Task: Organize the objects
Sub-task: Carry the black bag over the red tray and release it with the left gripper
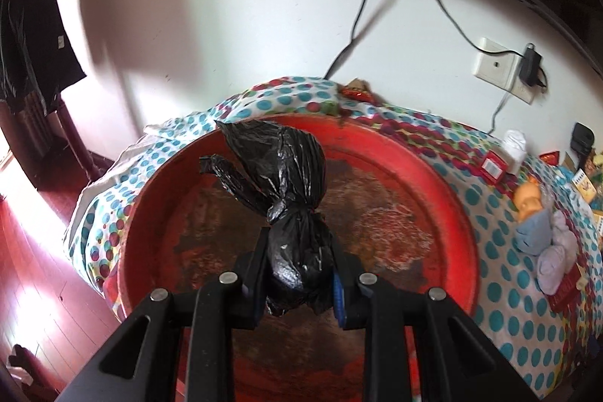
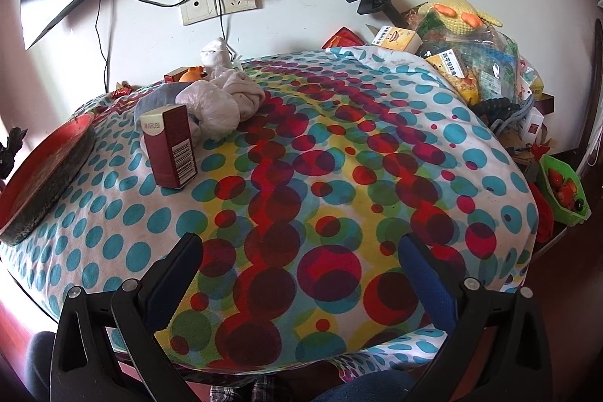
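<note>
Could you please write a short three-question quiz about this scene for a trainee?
1. True or false: the left claw is shut on the black bag.
2. What is under the bag? A) red tray B) green bowl C) floor
3. Fill in: the right claw is ____, above the dotted cloth.

Key: 1 true; 2 A, the red tray; 3 open, with nothing between its fingers.
</note>
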{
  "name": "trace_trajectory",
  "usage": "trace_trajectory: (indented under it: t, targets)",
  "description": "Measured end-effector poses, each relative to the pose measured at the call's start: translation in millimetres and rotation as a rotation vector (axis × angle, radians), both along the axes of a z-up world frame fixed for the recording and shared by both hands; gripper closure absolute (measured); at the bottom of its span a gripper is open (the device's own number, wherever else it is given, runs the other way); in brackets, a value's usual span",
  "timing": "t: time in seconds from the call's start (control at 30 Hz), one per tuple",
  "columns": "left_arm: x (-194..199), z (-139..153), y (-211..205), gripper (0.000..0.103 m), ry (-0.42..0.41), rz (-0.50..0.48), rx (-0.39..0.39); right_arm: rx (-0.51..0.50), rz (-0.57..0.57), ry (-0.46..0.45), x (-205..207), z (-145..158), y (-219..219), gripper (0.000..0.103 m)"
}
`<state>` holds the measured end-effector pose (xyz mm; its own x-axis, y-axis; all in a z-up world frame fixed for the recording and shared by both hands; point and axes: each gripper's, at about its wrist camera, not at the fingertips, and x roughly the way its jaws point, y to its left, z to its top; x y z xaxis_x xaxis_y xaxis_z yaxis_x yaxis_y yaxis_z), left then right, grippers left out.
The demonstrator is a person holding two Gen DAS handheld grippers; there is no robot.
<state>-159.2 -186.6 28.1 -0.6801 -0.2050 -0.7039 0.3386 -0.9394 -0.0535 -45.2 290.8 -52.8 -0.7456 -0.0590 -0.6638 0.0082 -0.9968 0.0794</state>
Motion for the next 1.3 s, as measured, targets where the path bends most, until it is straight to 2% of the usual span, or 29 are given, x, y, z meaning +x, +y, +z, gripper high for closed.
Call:
trace_trajectory:
  t: [0.3,0.77,1.1,1.3]
  targets:
    - [-28.2,-3.2,-41.6,0.077,-0.078,0.041,0.066,0.007,0.012,-0.007,-1.5,-3.8,-5.3,0.000]
    - [-70.7,-22.0,-63.5,0.077,-0.201,0.075,0.046,-0.005,0.017,-0.017,-0.4,-4.2,-2.1,0.000]
    - [-108.1,-36.4,-71.1,0.077,-0.252,0.092,0.047,0.006,0.026,-0.014,-3.3,-6.3,-3.8,0.000]
    - [-116.6,-49.6,-72.1,0.077,-0.282,0.101,0.041,0.009,0.037,-0.012,-5.1,-6.2,-5.9,0.000]
